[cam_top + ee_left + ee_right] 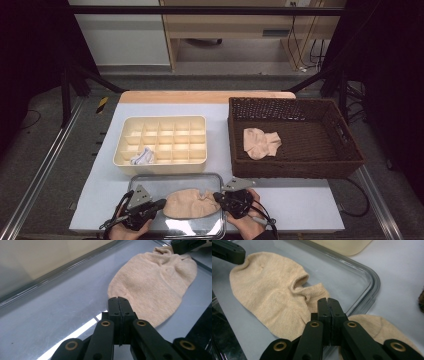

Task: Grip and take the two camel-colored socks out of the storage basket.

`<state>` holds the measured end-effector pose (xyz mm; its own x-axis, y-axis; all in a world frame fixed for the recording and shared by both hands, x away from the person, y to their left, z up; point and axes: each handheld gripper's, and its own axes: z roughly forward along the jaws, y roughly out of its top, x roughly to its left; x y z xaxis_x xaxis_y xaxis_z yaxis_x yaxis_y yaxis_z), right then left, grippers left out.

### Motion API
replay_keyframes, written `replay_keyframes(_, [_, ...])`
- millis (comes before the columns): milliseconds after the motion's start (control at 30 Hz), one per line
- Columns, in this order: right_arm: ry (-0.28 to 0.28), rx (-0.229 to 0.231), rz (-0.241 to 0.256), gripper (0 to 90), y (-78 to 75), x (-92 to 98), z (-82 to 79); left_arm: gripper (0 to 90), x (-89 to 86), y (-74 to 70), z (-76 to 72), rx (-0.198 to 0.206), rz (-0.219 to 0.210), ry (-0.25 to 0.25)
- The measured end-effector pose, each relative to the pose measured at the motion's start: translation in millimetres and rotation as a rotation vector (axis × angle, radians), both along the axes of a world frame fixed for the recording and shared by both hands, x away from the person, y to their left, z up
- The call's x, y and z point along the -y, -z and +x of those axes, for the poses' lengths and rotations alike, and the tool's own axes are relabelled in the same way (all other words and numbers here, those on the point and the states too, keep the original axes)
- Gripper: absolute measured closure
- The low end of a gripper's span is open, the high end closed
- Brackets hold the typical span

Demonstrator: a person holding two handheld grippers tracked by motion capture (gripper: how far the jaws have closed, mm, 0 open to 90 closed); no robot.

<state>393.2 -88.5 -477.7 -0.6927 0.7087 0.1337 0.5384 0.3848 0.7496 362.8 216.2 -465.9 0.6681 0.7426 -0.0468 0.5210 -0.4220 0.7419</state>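
While both jaws press together, the left hand-held gripper (161, 203) pinches the toe end of the beige sock (190, 203) and the right hand-held gripper (218, 196) pinches its cuff end. The sock lies flat in the metal tray (150, 181) at the bench's (310, 200) near edge. Beyond stand a cream divided box (165, 131) and a wicker basket (320, 165) with another sock (260, 142).

Counted two beige socks: one (189, 204) on the single metal tray (150, 181), one (260, 142) in the lone wicker basket (350, 150). Possibly one white sock (142, 157) in the single divided organizer (165, 121).
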Motion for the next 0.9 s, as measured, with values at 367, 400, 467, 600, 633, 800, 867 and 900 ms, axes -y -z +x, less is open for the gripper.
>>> replay_keyframes(367, [0.061, 0.082, 0.084, 80.1, -26.2, 28.5, 0.5, 65.9, -8.2, -6.0, 6.9, 0.098, -0.056, -0.082])
replay_keyframes(400, [0.075, 0.082, 0.082, 80.3, -26.7, 34.3, 1.5, 63.0, -8.9, -6.2, 7.9, 0.109, -0.049, -0.085])
replay_keyframes(467, [0.093, 0.081, 0.081, 80.2, -26.4, 40.9, 2.2, 61.1, -9.8, -5.6, 9.9, 0.126, -0.045, -0.097])
replay_keyframes(600, [0.118, 0.083, 0.078, 78.9, -28.0, 53.7, -2.0, 59.7, -11.0, -4.8, 12.7, 0.146, -0.045, -0.098])
replay_keyframes(633, [0.119, 0.085, 0.078, 78.8, -29.0, 55.6, -2.7, 59.5, -11.2, -4.6, 13.0, 0.148, -0.046, -0.102])
replay_keyframes(800, [0.121, 0.087, 0.06, 75.3, -34.4, 60.2, -7.0, 54.7, -13.8, -3.8, 16.2, 0.136, -0.065, -0.113])
replay_keyframes(867, [0.122, 0.074, 0.036, 72.8, -31.2, 59.5, -5.1, 54.2, -14.4, -3.0, 16.9, 0.127, -0.073, -0.114])
replay_keyframes(900, [0.127, 0.068, 0.023, 71.0, -28.4, 60.3, -3.7, 54.1, -14.4, -3.0, 16.9, 0.127, -0.073, -0.114])
